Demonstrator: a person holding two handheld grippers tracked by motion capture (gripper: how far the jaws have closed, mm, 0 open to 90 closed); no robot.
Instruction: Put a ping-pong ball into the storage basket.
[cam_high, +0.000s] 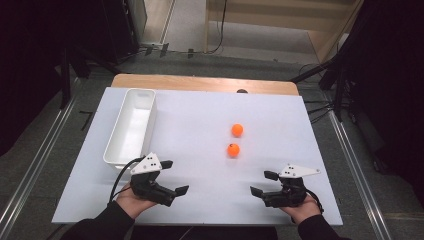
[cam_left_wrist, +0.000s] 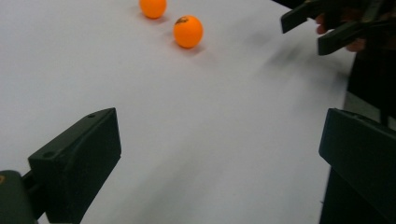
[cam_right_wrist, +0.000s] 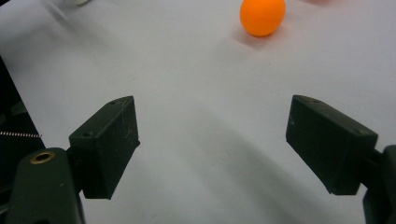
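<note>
Two orange balls lie on the white table top (cam_high: 200, 200). The nearer ball (cam_high: 233, 150) (cam_left_wrist: 188, 31) (cam_right_wrist: 262, 16) carries a dark mark, and the farther ball (cam_high: 237, 130) (cam_left_wrist: 153, 7) sits just behind it. My left gripper (cam_high: 175, 176) (cam_left_wrist: 219, 126) hovers near the front left, open, with nothing between its jaws. At the front right, my right gripper (cam_high: 262, 183) (cam_right_wrist: 212, 116) (cam_left_wrist: 306, 33) is also open and empty. Both point toward the balls from a distance.
A long white bin (cam_high: 150, 131) stands along the left side of the table, just beyond my left gripper. A wooden strip (cam_high: 200, 82) runs along the far edge. Dark floor, cables and stands surround the table.
</note>
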